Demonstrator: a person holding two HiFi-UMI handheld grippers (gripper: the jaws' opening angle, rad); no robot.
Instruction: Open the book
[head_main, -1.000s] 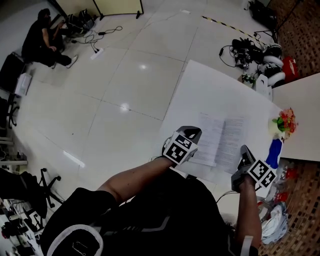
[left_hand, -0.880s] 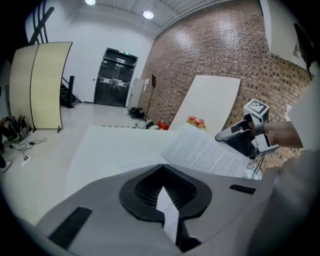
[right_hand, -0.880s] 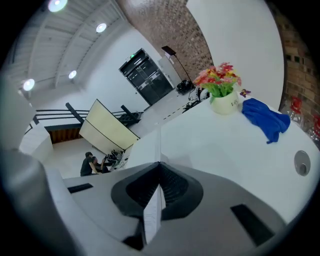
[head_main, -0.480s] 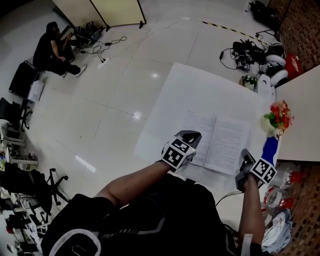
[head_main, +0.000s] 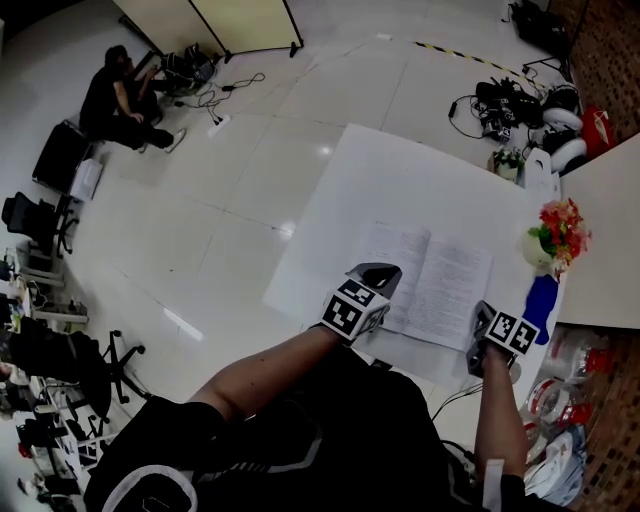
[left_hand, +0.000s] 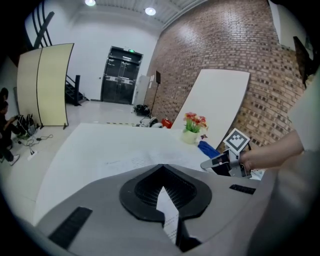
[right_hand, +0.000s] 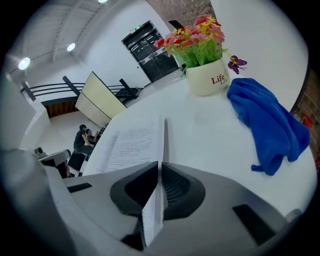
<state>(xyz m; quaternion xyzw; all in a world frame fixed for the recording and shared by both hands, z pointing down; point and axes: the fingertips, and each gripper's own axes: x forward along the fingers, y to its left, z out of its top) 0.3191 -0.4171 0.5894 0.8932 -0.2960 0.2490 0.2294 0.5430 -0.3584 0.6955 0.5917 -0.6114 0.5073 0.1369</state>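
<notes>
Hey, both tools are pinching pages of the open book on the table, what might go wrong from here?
1. The left tool is shut on one thin page, and the right tool is shut on the right-hand pages of the book. Pulling them apart could tear the paper.
2. The flower pot and blue cloth sit close to the right tool. A wide swing might tip the pot over.

A: What sort of place are we in?
B: We're in a lab-like hall: brick wall (left_hand: 220, 55), glossy tiled floor (head_main: 200, 230), cables (head_main: 478, 108) heaped far right, office chairs (head_main: 35, 215) left.
</notes>
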